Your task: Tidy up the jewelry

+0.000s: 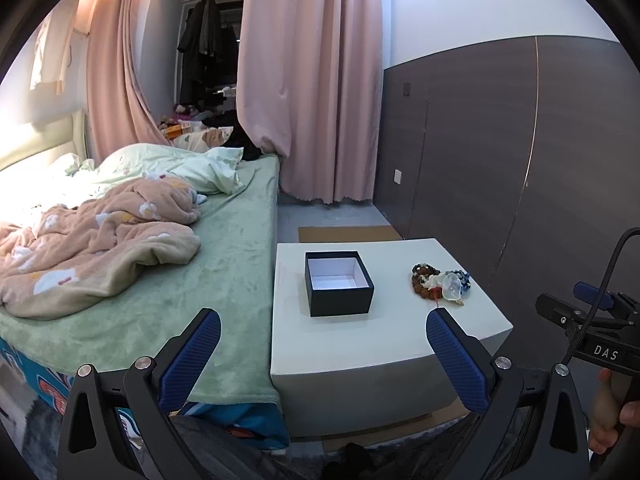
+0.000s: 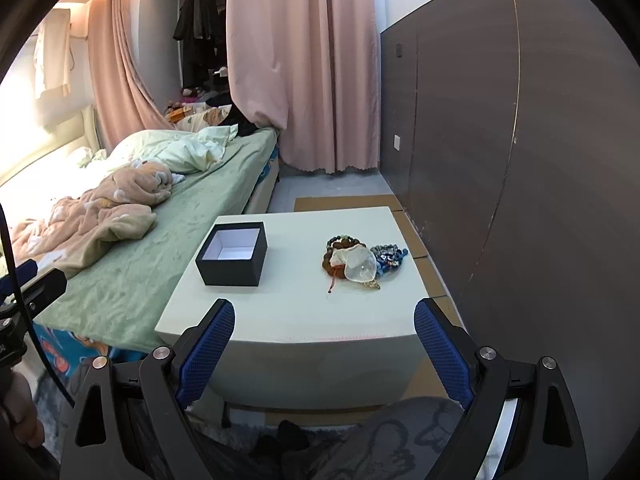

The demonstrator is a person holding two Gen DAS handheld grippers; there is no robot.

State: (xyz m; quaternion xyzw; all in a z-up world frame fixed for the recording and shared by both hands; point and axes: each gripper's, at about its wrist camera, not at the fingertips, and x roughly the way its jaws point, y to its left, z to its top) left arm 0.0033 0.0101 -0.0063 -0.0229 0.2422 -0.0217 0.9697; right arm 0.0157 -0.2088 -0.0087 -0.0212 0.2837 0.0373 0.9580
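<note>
Both sets of jaws gape wide, holding nothing, short of the table (image 2: 280, 320). The jewelry (image 2: 362, 262) sits heaped right of the open box (image 2: 232, 254), apart from it. Best come down on one bracelet's edge, not the tangle.

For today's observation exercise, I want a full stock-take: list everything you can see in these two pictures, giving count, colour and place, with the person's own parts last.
Side table: one, white, beside the bed.
Box: one, black outside, white inside, open and empty, on the table's left part.
Jewelry pile: one heap, brown, dark and blue bead bracelets with a clear pouch, on the table's right part, apart from the box.
Bed: one, green sheet, left of the table.
Blanket: one, peach, rumpled on the bed.
Curtains: pink, behind the table.
Wall panel: dark brown, right.
Hanging clothes: dark, far back.
Left gripper: black, blue pads, open, empty.
Right gripper: same, open, empty.
</note>
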